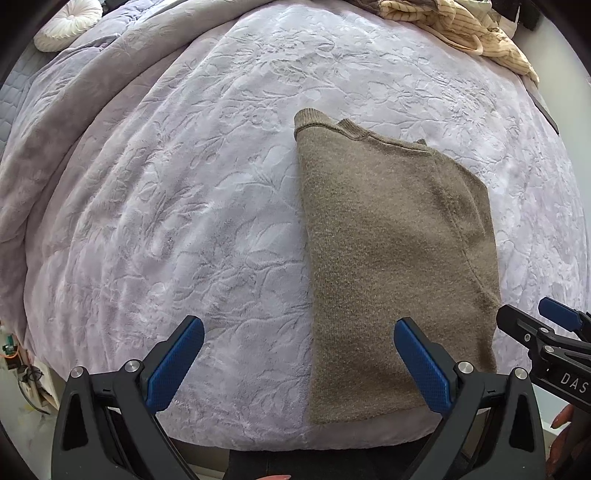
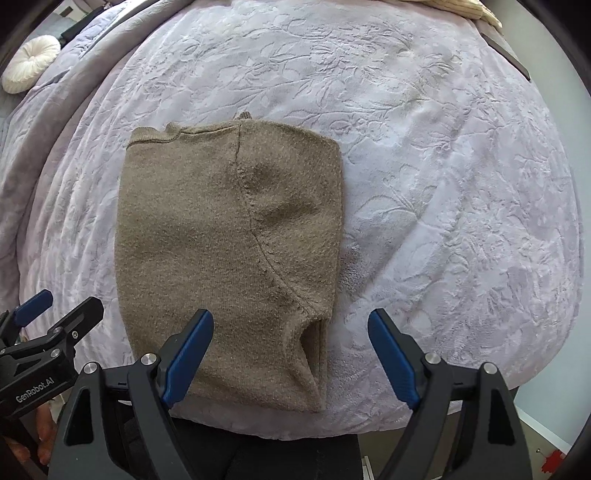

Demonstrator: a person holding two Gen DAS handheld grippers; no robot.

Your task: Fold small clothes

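Note:
A brown knit sweater [image 1: 391, 258] [image 2: 229, 240] lies folded into a long flat rectangle on the lilac embossed blanket [image 1: 184, 184] [image 2: 443, 184]. Its collar is at the far end and its hem is near the bed's front edge. My left gripper [image 1: 299, 354] hangs open above the sweater's near left edge, with one pad over the blanket and one over the knit. My right gripper [image 2: 291, 332] is open above the near right corner, where a tucked sleeve fold shows. Neither holds anything. Each also shows at the other view's edge: the right gripper [image 1: 528, 314] and the left gripper [image 2: 66, 306].
A pile of cream striped clothes [image 1: 461, 33] lies at the far right. A round white cushion [image 1: 68, 22] [image 2: 31, 62] sits on a bunched grey duvet [image 1: 55, 147] at the far left. The bed's front edge runs just below the hem. A hand [image 1: 561, 435] shows at the lower right.

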